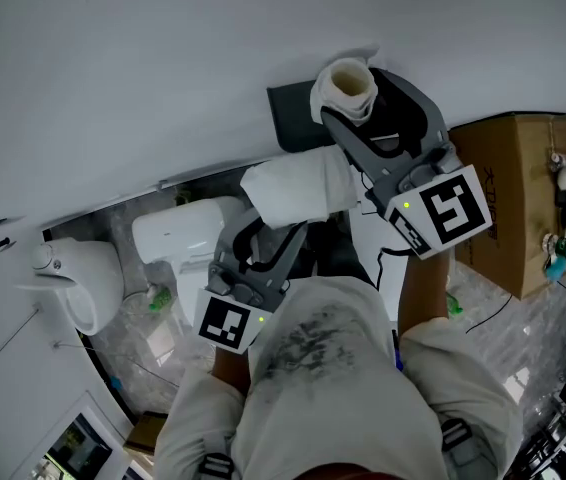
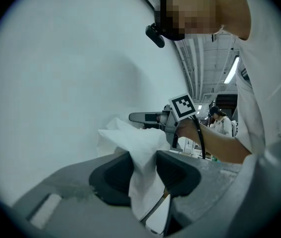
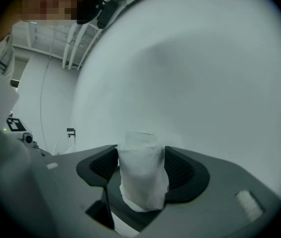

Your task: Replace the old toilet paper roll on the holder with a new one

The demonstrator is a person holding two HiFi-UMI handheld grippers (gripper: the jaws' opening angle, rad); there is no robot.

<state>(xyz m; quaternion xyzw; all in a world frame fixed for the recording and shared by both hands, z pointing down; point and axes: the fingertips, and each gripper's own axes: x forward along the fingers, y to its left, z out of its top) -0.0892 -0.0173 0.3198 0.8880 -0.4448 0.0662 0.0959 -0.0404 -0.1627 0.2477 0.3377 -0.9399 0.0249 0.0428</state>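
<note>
Step in hand: likely lifting the old roll (image 1: 349,86) away from the holder (image 1: 291,120).
Doing it well: close squarely on the roll's middle, squeeze lightly to spare the core, draw straight off.
Right gripper (image 3: 141,158): jaws spread wide, old roll between the pads, just beside the holder.
Left gripper (image 2: 143,158): pinching the new roll (image 1: 298,190), near the holder, toward the person.

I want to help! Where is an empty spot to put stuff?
The toilet's flat top is bare, so is the floor between the person's leg and the cardboard box. The left gripper and right gripper crowd the holder.
</note>
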